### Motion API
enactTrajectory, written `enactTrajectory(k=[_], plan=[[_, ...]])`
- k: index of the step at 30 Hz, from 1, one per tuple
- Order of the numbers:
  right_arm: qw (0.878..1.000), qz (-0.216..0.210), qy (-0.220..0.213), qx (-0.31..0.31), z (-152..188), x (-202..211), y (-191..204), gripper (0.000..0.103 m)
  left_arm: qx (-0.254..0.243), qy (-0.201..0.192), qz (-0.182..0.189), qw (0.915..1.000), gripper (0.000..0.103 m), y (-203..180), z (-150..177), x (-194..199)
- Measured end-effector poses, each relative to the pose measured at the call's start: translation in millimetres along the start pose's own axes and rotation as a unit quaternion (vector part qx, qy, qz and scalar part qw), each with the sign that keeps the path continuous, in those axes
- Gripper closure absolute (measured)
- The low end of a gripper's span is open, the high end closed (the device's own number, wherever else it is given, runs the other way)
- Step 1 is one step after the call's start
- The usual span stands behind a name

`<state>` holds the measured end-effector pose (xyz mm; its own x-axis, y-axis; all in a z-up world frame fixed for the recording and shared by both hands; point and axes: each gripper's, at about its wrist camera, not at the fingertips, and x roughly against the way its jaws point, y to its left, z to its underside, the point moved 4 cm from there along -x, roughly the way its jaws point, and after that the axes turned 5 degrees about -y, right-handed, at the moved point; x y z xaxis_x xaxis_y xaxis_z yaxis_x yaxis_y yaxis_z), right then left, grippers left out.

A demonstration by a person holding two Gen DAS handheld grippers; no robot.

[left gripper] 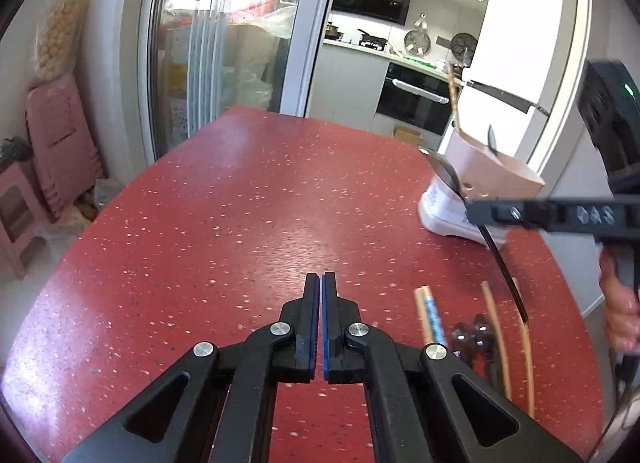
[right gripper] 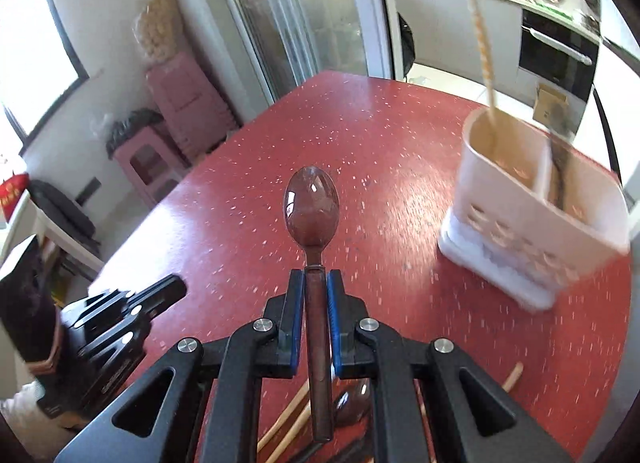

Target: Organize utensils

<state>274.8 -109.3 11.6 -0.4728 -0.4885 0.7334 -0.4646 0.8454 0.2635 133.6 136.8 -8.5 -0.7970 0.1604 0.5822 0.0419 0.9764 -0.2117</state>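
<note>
My right gripper is shut on the handle of a shiny metal spoon, bowl pointing forward above the red table. The same spoon and right gripper show at the right of the left wrist view, in front of the holder. A white two-compartment utensil holder stands ahead to the right; it holds a striped chopstick in the left compartment and a dark utensil in the right. My left gripper is shut and empty, low over the table. Loose chopsticks and spoons lie on the table at its right.
The holder stands near the table's right edge. Pink stools stand on the floor to the left, beyond the table. A glass sliding door and a kitchen with an oven lie behind the far edge.
</note>
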Motion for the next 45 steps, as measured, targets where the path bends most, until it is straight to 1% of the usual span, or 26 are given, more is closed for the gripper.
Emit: enactTrajectory(k=[3,5,7,10,13,15,16,18,19,20,21,23,25,28,30,31,32,35,36,38,40,41,42,43,45], plan=[[1.0,-0.006,-0.01,-0.016,18.0,18.9,-5.5,0.091,-0.006,-0.006,0.002,1.0,0.074,-9.2,1.0,6.2],[0.999,-0.009,-0.015,-0.029,30.6,29.8,-10.2,0.091,-0.021,-0.004,0.011,0.9997,0.074,-20.5,3.1,9.8],[0.999,-0.013,-0.021,-0.045,43.1,41.4,-15.3,0.091,-0.049,-0.014,0.008,0.9987,0.074,-33.9,5.9,16.3],[0.997,-0.015,-0.029,-0.064,60.4,53.8,-22.3,0.091,-0.078,-0.026,0.033,0.9961,0.074,-51.6,9.9,25.6],[0.996,-0.01,-0.035,-0.078,76.7,61.2,-28.6,0.091,-0.074,-0.029,0.054,0.9953,0.074,-58.8,9.9,31.1],[0.996,-0.008,-0.039,-0.085,85.7,64.7,-30.4,0.091,-0.095,-0.043,0.023,0.9942,0.074,-62.6,10.0,36.1],[0.995,-0.01,-0.041,-0.093,92.2,67.8,-33.0,0.091,-0.101,-0.045,0.016,0.9937,0.074,-64.9,9.9,37.9],[0.993,-0.015,-0.044,-0.105,100.8,73.3,-35.6,0.091,-0.098,-0.039,0.012,0.9944,0.074,-66.3,8.6,38.8],[0.993,-0.016,-0.045,-0.111,104.0,74.5,-36.0,0.09,-0.091,-0.039,0.018,0.9949,0.074,-66.4,9.1,40.4],[0.991,-0.02,-0.048,-0.12,108.8,77.1,-37.7,0.091,-0.079,-0.045,0.035,0.9953,0.074,-66.4,9.6,43.7],[0.991,-0.023,-0.05,-0.125,112.2,79.1,-38.5,0.09,-0.065,-0.061,0.06,0.9942,0.074,-66.8,9.7,50.0],[0.989,-0.026,-0.056,-0.132,119.2,83.5,-39.5,0.09,-0.058,-0.078,0.099,0.9903,0.074,-70.9,10.1,60.5],[0.988,-0.029,-0.062,-0.137,122.6,87.4,-40.0,0.09,-0.07,-0.074,0.111,0.9885,0.074,-79.1,11.6,66.2],[0.987,-0.034,-0.069,-0.143,127.2,90.9,-40.5,0.09,-0.093,-0.099,0.076,0.9878,0.073,-85.2,10.7,76.6],[0.986,-0.038,-0.072,-0.148,130.9,92.3,-41.1,0.09,-0.1,-0.106,0.064,0.9872,0.073,-88.3,7.7,83.5],[0.985,-0.039,-0.072,-0.149,132.4,92.6,-41.5,0.09,-0.113,-0.105,0.065,0.9859,0.073,-92.0,6.3,86.2],[0.985,-0.041,-0.073,-0.152,134.0,93.4,-41.3,0.09,-0.127,-0.099,0.072,0.9844,0.073,-96.4,5.3,88.2],[0.983,-0.047,-0.076,-0.159,137.4,95.1,-40.9,0.09,-0.136,-0.076,0.137,0.9782,0.073,-106.5,2.2,95.5],[0.983,-0.048,-0.078,-0.161,137.5,95.8,-40.9,0.09,-0.133,-0.079,0.145,0.9772,0.073,-109.0,1.1,99.2],[0.982,-0.051,-0.082,-0.161,137.0,97.5,-40.2,0.09,-0.12,-0.113,0.146,0.9755,0.073,-108.4,-3.2,110.7],[0.982,-0.054,-0.086,-0.159,136.5,99.8,-38.8,0.09,-0.123,-0.137,0.167,0.9685,0.073,-109.7,-5.3,117.9],[0.982,-0.055,-0.087,-0.158,136.0,100.8,-38.1,0.09,-0.125,-0.144,0.164,0.9678,0.073,-110.3,-6.7,120.4],[0.982,-0.056,-0.088,-0.156,136.0,102.1,-37.0,0.09,-0.123,-0.143,0.165,0.968,0.073,-110.1,-8.2,122.4],[0.982,-0.057,-0.089,-0.155,135.9,103.1,-36.4,0.09,-0.116,-0.136,0.18,0.9673,0.073,-110.6,-9.2,123.6],[0.982,-0.058,-0.091,-0.156,137.0,104.4,-36.0,0.09,-0.107,-0.132,0.187,0.9675,0.073,-110.7,-11.3,126.1]])
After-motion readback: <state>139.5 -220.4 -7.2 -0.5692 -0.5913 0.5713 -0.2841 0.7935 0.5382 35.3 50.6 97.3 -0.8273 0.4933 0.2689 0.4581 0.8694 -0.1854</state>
